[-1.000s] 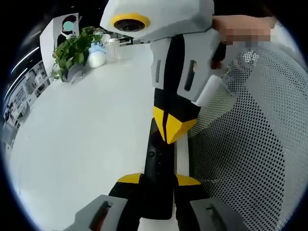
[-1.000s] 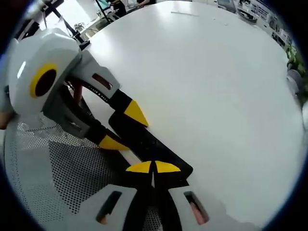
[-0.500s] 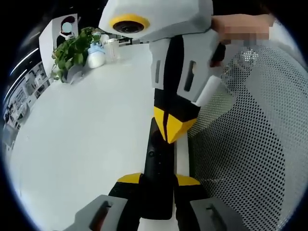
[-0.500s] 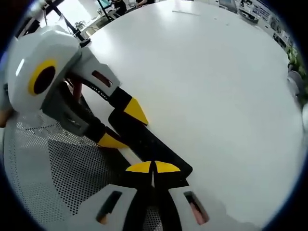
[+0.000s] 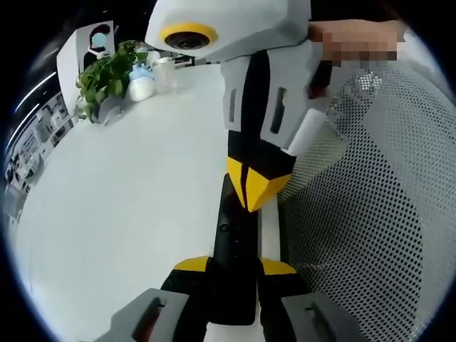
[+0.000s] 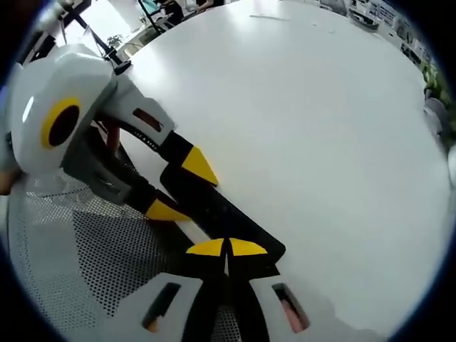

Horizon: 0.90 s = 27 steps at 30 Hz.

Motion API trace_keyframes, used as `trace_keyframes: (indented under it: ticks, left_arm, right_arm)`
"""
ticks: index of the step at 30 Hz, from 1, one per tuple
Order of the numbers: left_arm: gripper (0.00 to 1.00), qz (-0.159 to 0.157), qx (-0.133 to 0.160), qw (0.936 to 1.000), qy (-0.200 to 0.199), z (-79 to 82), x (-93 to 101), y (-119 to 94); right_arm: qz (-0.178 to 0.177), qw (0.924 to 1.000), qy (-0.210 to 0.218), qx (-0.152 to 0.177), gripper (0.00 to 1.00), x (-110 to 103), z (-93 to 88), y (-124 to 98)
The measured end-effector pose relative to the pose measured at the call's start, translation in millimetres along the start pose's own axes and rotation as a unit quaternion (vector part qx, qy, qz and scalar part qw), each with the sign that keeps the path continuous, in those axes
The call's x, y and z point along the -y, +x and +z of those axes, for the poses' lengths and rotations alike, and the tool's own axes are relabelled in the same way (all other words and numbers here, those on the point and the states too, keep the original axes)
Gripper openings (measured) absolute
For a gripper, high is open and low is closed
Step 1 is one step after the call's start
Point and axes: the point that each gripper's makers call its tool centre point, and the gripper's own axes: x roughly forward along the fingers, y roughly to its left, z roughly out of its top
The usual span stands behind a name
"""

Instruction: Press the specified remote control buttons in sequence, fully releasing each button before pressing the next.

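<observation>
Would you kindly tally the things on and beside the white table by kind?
Black remote control: 1
Hand-held gripper: 2, left and right
Potted plant: 1
Bottle: 1
Mesh chair: 1
Total: 6

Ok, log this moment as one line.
left claw: shut on remote | right claw: shut, tips on remote | remote: at table edge | perforated chair: alongside
</observation>
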Motion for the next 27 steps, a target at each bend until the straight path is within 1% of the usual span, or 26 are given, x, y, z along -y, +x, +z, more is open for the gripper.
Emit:
trace_keyframes:
  ticks: [3,6,12,18,23,25,27]
  left_arm:
    - [0.25,0.0,0.001,1.0,-0.001,-0.1,-0.2,0.0]
    - [0.25,0.002,0.003,1.0,-0.004,0.1,-0.2,-0.1]
    - [0.25,0.005,0.003,1.0,-0.006,0.4,-0.1,-0.1]
    - [0.25,0.016,0.01,0.9997,-0.018,1.1,0.1,0.1]
    - [0.25,0.021,0.012,0.9994,-0.023,1.1,0.3,0.2]
    - [0.25,0.022,0.013,0.9994,-0.023,1.2,0.4,0.3]
    - [0.25,0.022,0.013,0.9994,-0.023,1.1,0.3,0.6]
  right_arm:
    - [0.003,1.0,0.005,0.001,0.0,0.2,0.1,0.2]
    - [0.0,0.9999,-0.01,0.003,0.0,-0.7,0.2,0.4]
    - [0.002,0.9999,-0.012,0.002,0.0,-0.3,0.2,0.1]
    - [-0.007,0.9989,-0.046,-0.003,0.0,-2.2,0.2,0.0]
    - [-0.005,0.999,-0.044,-0.006,0.0,0.0,0.0,-1.1]
    - [-0.03,0.9959,-0.085,0.008,0.0,6.7,5.3,-3.6]
    - [-0.037,0.9935,-0.106,0.019,0.0,6.2,8.5,-5.4]
